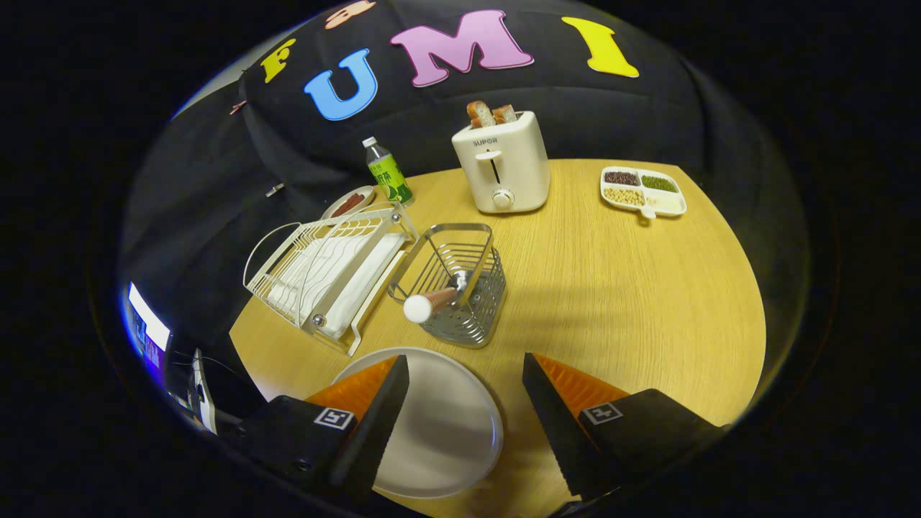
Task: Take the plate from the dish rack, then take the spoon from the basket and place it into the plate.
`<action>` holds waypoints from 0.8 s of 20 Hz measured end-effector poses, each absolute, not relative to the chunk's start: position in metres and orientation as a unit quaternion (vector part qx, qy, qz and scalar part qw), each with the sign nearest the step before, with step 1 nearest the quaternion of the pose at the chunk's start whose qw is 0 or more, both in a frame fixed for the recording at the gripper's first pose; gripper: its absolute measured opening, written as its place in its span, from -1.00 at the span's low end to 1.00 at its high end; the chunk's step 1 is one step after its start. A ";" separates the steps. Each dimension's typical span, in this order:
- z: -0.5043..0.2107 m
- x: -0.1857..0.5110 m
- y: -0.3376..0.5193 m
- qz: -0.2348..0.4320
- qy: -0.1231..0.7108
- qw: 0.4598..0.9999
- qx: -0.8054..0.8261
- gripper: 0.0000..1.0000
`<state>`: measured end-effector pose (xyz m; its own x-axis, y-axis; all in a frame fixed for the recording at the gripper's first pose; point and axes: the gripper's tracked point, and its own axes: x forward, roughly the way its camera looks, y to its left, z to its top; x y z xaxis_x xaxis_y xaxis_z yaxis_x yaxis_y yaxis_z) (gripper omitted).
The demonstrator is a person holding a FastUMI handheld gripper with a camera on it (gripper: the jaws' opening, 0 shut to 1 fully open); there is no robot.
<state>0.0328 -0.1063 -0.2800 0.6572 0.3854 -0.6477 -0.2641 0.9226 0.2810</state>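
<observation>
A white plate (439,424) lies flat on the wooden table (619,288), partly under and between my fingers. My gripper (466,370) hovers above it, open, with nothing between the fingers. Just beyond the plate stands a metal wire basket (453,284). A spoon (430,302) leans in the basket, its round white handle end sticking out toward me over the basket's near-left rim. To the left of the basket sits the white dish rack (327,270), tilted on its drip tray, with no plate in its slots.
A cream toaster (502,162) with bread slices stands beyond the basket. A green-labelled bottle (387,173) and a small dish (349,203) sit behind the rack. A divided tray of beans (642,191) lies at the far right. Bare table spreads right of the basket.
</observation>
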 end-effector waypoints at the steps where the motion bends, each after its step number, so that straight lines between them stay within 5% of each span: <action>1: -0.272 0.037 -0.107 0.182 0.355 0.914 0.072 0.97; 16: -0.242 0.112 -0.067 0.216 0.246 0.943 0.060 0.98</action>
